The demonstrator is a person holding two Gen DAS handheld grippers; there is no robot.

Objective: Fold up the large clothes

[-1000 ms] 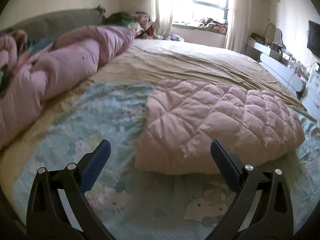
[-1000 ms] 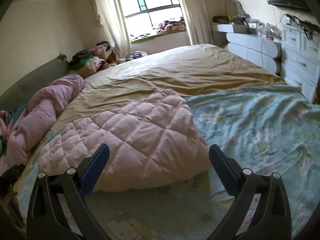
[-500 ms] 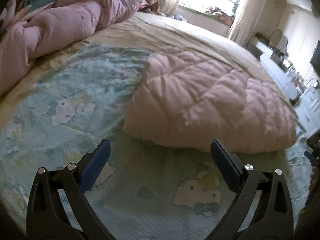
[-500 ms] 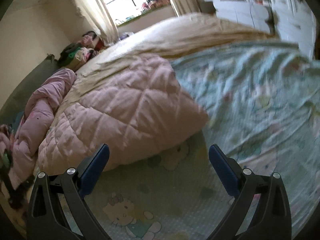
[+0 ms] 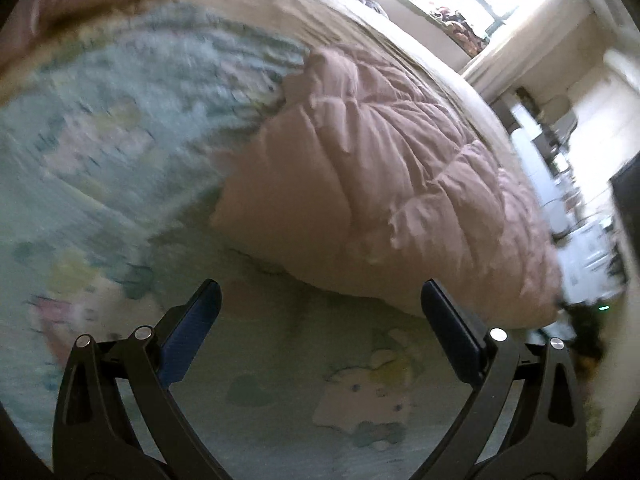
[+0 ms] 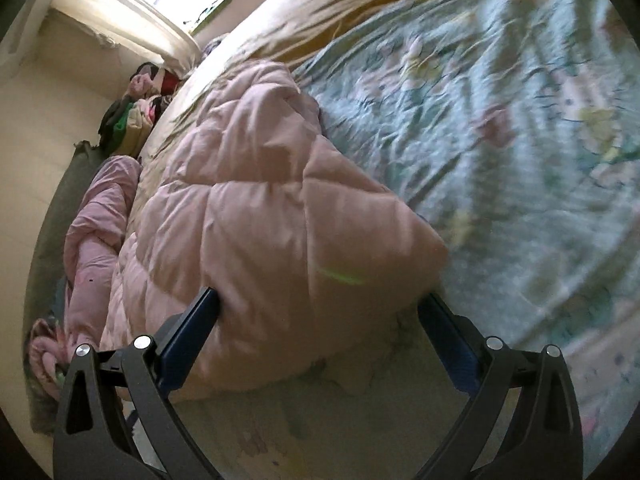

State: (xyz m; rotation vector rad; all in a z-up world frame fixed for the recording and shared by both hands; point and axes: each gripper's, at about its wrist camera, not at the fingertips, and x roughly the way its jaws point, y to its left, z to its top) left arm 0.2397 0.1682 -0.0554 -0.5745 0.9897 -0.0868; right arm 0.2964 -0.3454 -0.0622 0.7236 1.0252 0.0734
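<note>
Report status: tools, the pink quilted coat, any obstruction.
Both tools open, left tool short of the coat. Right tool straddling its near corner. Nothing in the way.

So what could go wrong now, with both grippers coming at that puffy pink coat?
The right gripper is open around one thick corner of the pink quilted coat; closing there may pinch only the outer layer, so it slips. The left gripper is open, short of the coat's edge, over the cartoon-print sheet, and might snag that instead.
</note>
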